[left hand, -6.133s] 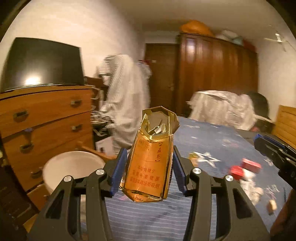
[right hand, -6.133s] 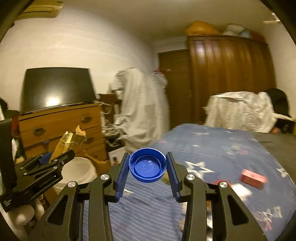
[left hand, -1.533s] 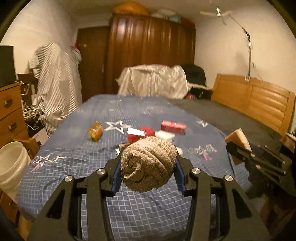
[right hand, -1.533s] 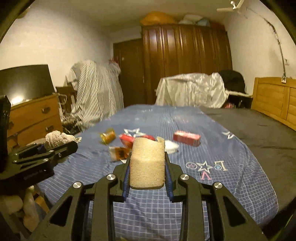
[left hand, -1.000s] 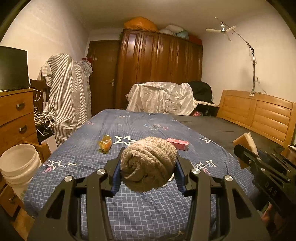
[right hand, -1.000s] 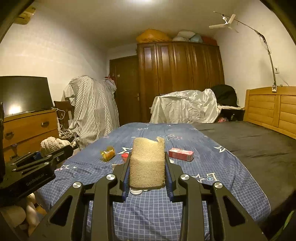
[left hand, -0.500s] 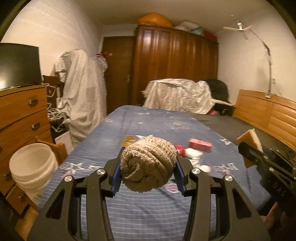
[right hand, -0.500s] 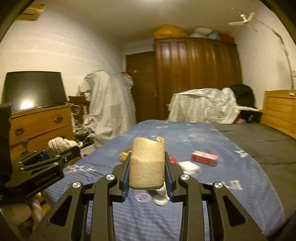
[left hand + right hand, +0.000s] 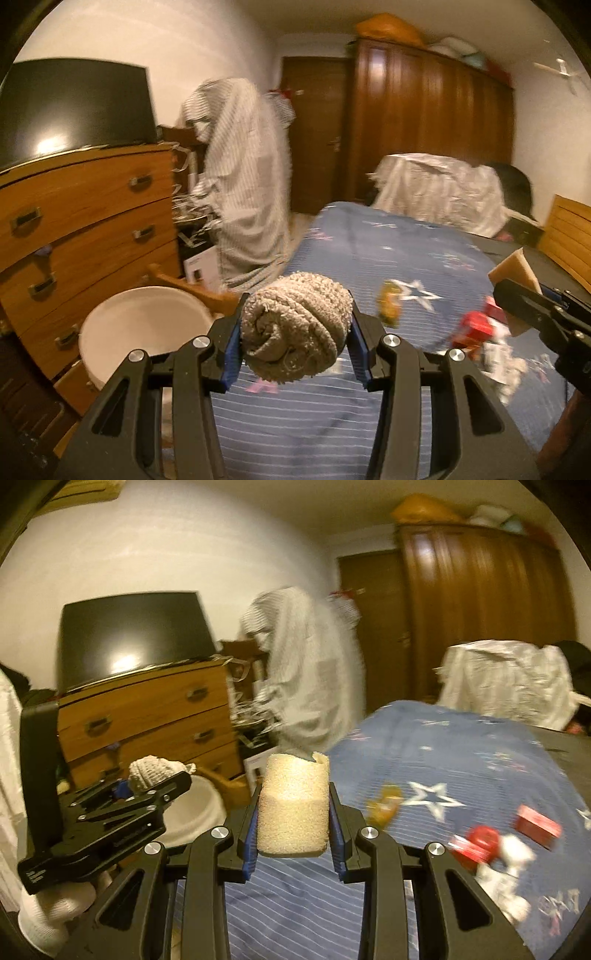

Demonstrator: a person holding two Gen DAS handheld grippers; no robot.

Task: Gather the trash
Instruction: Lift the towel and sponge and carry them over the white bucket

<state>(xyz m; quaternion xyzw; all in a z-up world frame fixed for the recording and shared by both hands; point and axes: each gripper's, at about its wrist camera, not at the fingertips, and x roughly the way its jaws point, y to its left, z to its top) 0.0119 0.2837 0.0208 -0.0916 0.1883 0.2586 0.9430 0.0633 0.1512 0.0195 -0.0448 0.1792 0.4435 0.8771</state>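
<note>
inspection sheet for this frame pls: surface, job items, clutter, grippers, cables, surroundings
Surface: bed with blue star-print sheet, blurred.
Job's things: rolled beige cloth and sponge block, both carried; white bucket beside the bed, below the dresser.
Clutter: red boxes, orange wrapper, white scraps lying on the sheet.
Grippers: left gripper shut on the rolled cloth; right gripper shut on the sponge.
Cables: a pale tangle beside the dresser; too blurred to identify.
Surroundings: wooden dresser with a TV on top, striped cloth-draped stand, wardrobe.
</note>
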